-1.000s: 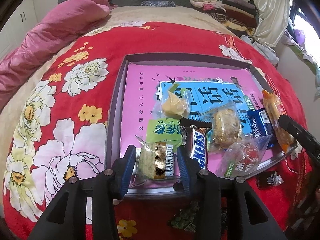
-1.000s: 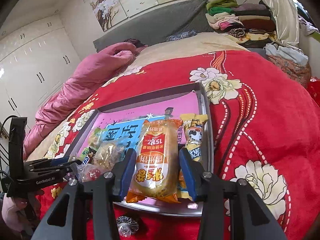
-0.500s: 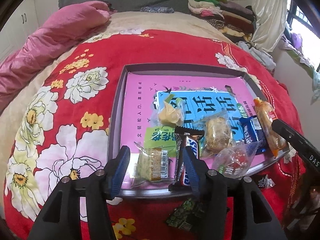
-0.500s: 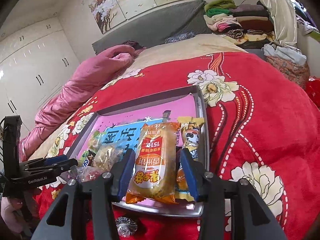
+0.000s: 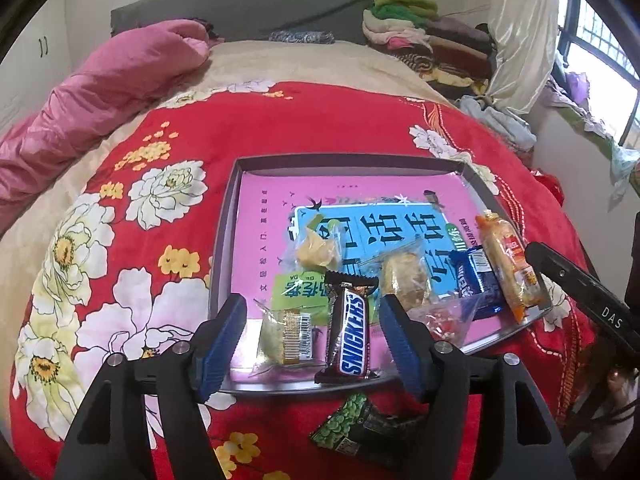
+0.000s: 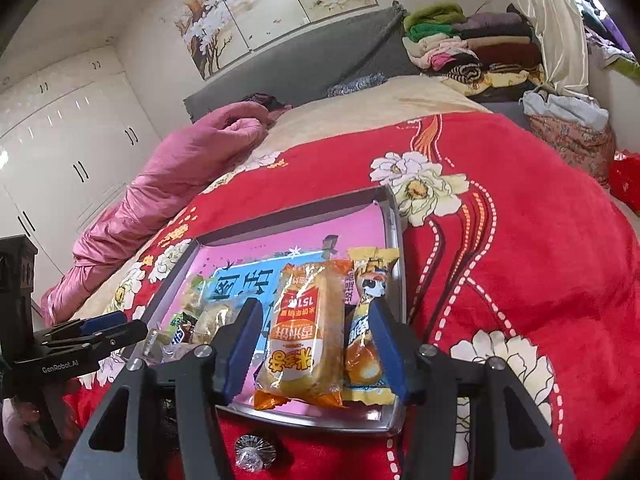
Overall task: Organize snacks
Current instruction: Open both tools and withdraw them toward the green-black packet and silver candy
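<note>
Both hand-held grippers [image 5: 312, 332] [image 6: 310, 344] opening, pads apart.

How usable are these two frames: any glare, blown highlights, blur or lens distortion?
Left wrist view: strong fisheye bend with black corners; the window at upper right is blown out, yet the Snickers bar lettering reads sharp. Right wrist view: same barrel curve; slight glare on the orange snack pack, wardrobe doors bright, print still legible.

Tray's [image 5: 224, 240] far pink half [image 5: 360, 192] lies open.
</note>
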The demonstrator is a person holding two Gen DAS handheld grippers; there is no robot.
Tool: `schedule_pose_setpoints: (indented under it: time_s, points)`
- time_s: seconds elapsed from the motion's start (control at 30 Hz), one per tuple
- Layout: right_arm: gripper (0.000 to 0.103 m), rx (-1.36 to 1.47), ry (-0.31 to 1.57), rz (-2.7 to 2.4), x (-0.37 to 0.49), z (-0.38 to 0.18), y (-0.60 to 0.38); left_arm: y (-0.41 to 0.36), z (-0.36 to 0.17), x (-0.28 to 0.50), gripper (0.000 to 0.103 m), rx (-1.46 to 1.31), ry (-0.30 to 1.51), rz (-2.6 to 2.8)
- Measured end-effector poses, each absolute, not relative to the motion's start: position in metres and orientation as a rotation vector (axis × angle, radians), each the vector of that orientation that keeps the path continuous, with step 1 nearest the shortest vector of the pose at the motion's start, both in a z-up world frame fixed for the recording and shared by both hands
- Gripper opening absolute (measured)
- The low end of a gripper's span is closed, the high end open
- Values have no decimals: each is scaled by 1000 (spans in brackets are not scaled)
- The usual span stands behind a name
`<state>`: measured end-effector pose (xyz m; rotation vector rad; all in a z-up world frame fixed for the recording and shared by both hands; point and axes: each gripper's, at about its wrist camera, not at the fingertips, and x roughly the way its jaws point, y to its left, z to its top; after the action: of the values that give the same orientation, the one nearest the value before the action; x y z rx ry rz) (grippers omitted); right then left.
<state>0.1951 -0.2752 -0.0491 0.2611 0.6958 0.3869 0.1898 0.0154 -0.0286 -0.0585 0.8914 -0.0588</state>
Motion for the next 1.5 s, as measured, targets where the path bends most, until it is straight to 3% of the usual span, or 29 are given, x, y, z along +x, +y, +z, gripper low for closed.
schedule_pose_setpoints:
  time_s: [0.53, 1.5]
  points:
    - [73, 240, 623, 394, 181, -33, -276, 12, -20, 181, 77, -43, 873, -79]
    - [83, 213, 583, 373, 148, -14, -276, 5, -13, 159, 78, -18, 894, -53]
